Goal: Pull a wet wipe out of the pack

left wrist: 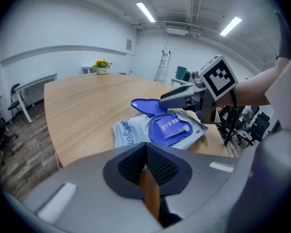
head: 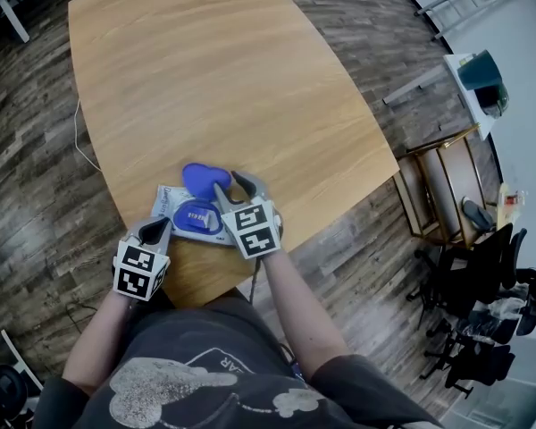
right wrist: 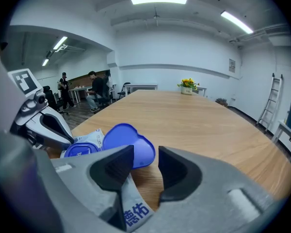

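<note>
A pale wet wipe pack [head: 170, 204] lies near the wooden table's [head: 214, 70] front edge. Its blue heart-shaped lid [head: 204, 179] is flipped open, baring the blue-rimmed opening [left wrist: 170, 126]. My left gripper [head: 157, 226] is shut and empty, just short of the pack's [left wrist: 128, 132] near end. My right gripper [right wrist: 145, 164] stands part open over the pack's right corner [right wrist: 136, 210]. The lid's edge [right wrist: 131, 144] lies just ahead of the gap and nothing is pressed between the pads. In the left gripper view the right gripper's fingertips [left wrist: 165, 100] hover at the lid [left wrist: 144, 106].
A flower pot [right wrist: 186, 84] stands at the table's far end. A ladder [left wrist: 162, 66] leans on the wall, and office chairs [head: 482, 275] and a shelf [head: 442, 186] stand right of the table. People [right wrist: 94, 93] are at desks far off.
</note>
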Motion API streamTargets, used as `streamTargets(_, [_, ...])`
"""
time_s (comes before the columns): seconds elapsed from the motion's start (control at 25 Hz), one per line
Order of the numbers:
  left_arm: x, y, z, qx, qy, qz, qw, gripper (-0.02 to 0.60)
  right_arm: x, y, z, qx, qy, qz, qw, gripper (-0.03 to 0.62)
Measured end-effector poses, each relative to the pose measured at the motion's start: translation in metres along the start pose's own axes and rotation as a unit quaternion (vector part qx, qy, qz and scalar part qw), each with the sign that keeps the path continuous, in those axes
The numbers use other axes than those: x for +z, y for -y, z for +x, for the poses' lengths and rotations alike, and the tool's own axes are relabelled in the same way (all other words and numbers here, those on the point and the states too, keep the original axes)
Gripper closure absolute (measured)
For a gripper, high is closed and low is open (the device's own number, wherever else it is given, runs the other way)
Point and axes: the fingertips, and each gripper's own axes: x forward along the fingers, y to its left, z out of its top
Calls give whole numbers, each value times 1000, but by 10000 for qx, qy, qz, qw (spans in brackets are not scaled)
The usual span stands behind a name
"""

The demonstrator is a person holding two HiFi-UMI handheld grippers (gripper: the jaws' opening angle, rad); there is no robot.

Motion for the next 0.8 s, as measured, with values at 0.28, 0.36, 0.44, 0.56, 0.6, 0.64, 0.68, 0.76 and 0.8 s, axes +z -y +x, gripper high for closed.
streamTargets(0.28, [29, 23, -21, -175, 641, 203, 9976, 486, 21, 5, -37, -185, 630, 370, 9972, 444])
streamTargets(0.36, [39, 34, -21, -272, 779, 407, 9958, 423, 24, 5, -49, -215, 744, 436, 9960, 444])
streamTargets(0.44, [40, 44, -15, -336, 812, 767, 9932, 362, 23, 3, -58, -239, 800, 496, 9953, 444])
streamTargets(0.56, [41, 61, -2, -394, 750, 1375, 9869, 287, 17, 3, -67, -270, 805, 578, 9947, 444])
streamTargets(0.6, [41, 65, 3, -381, 729, 1527, 9848, 271, 15, 3, -68, -277, 791, 594, 9947, 444])
streamTargets(0.64, [41, 68, 8, -343, 703, 1637, 9834, 267, 12, 3, -69, -281, 772, 603, 9948, 444])
streamTargets(0.68, [41, 69, 13, -277, 666, 1710, 9826, 264, 9, 3, -70, -278, 754, 607, 9949, 444])
streamTargets(0.76, [39, 66, 22, -78, 578, 1769, 9825, 264, 6, 1, -71, -255, 728, 606, 9952, 444])
streamTargets(0.8, [39, 63, 26, 22, 559, 1759, 9828, 264, 4, 0, -72, -235, 721, 605, 9953, 444])
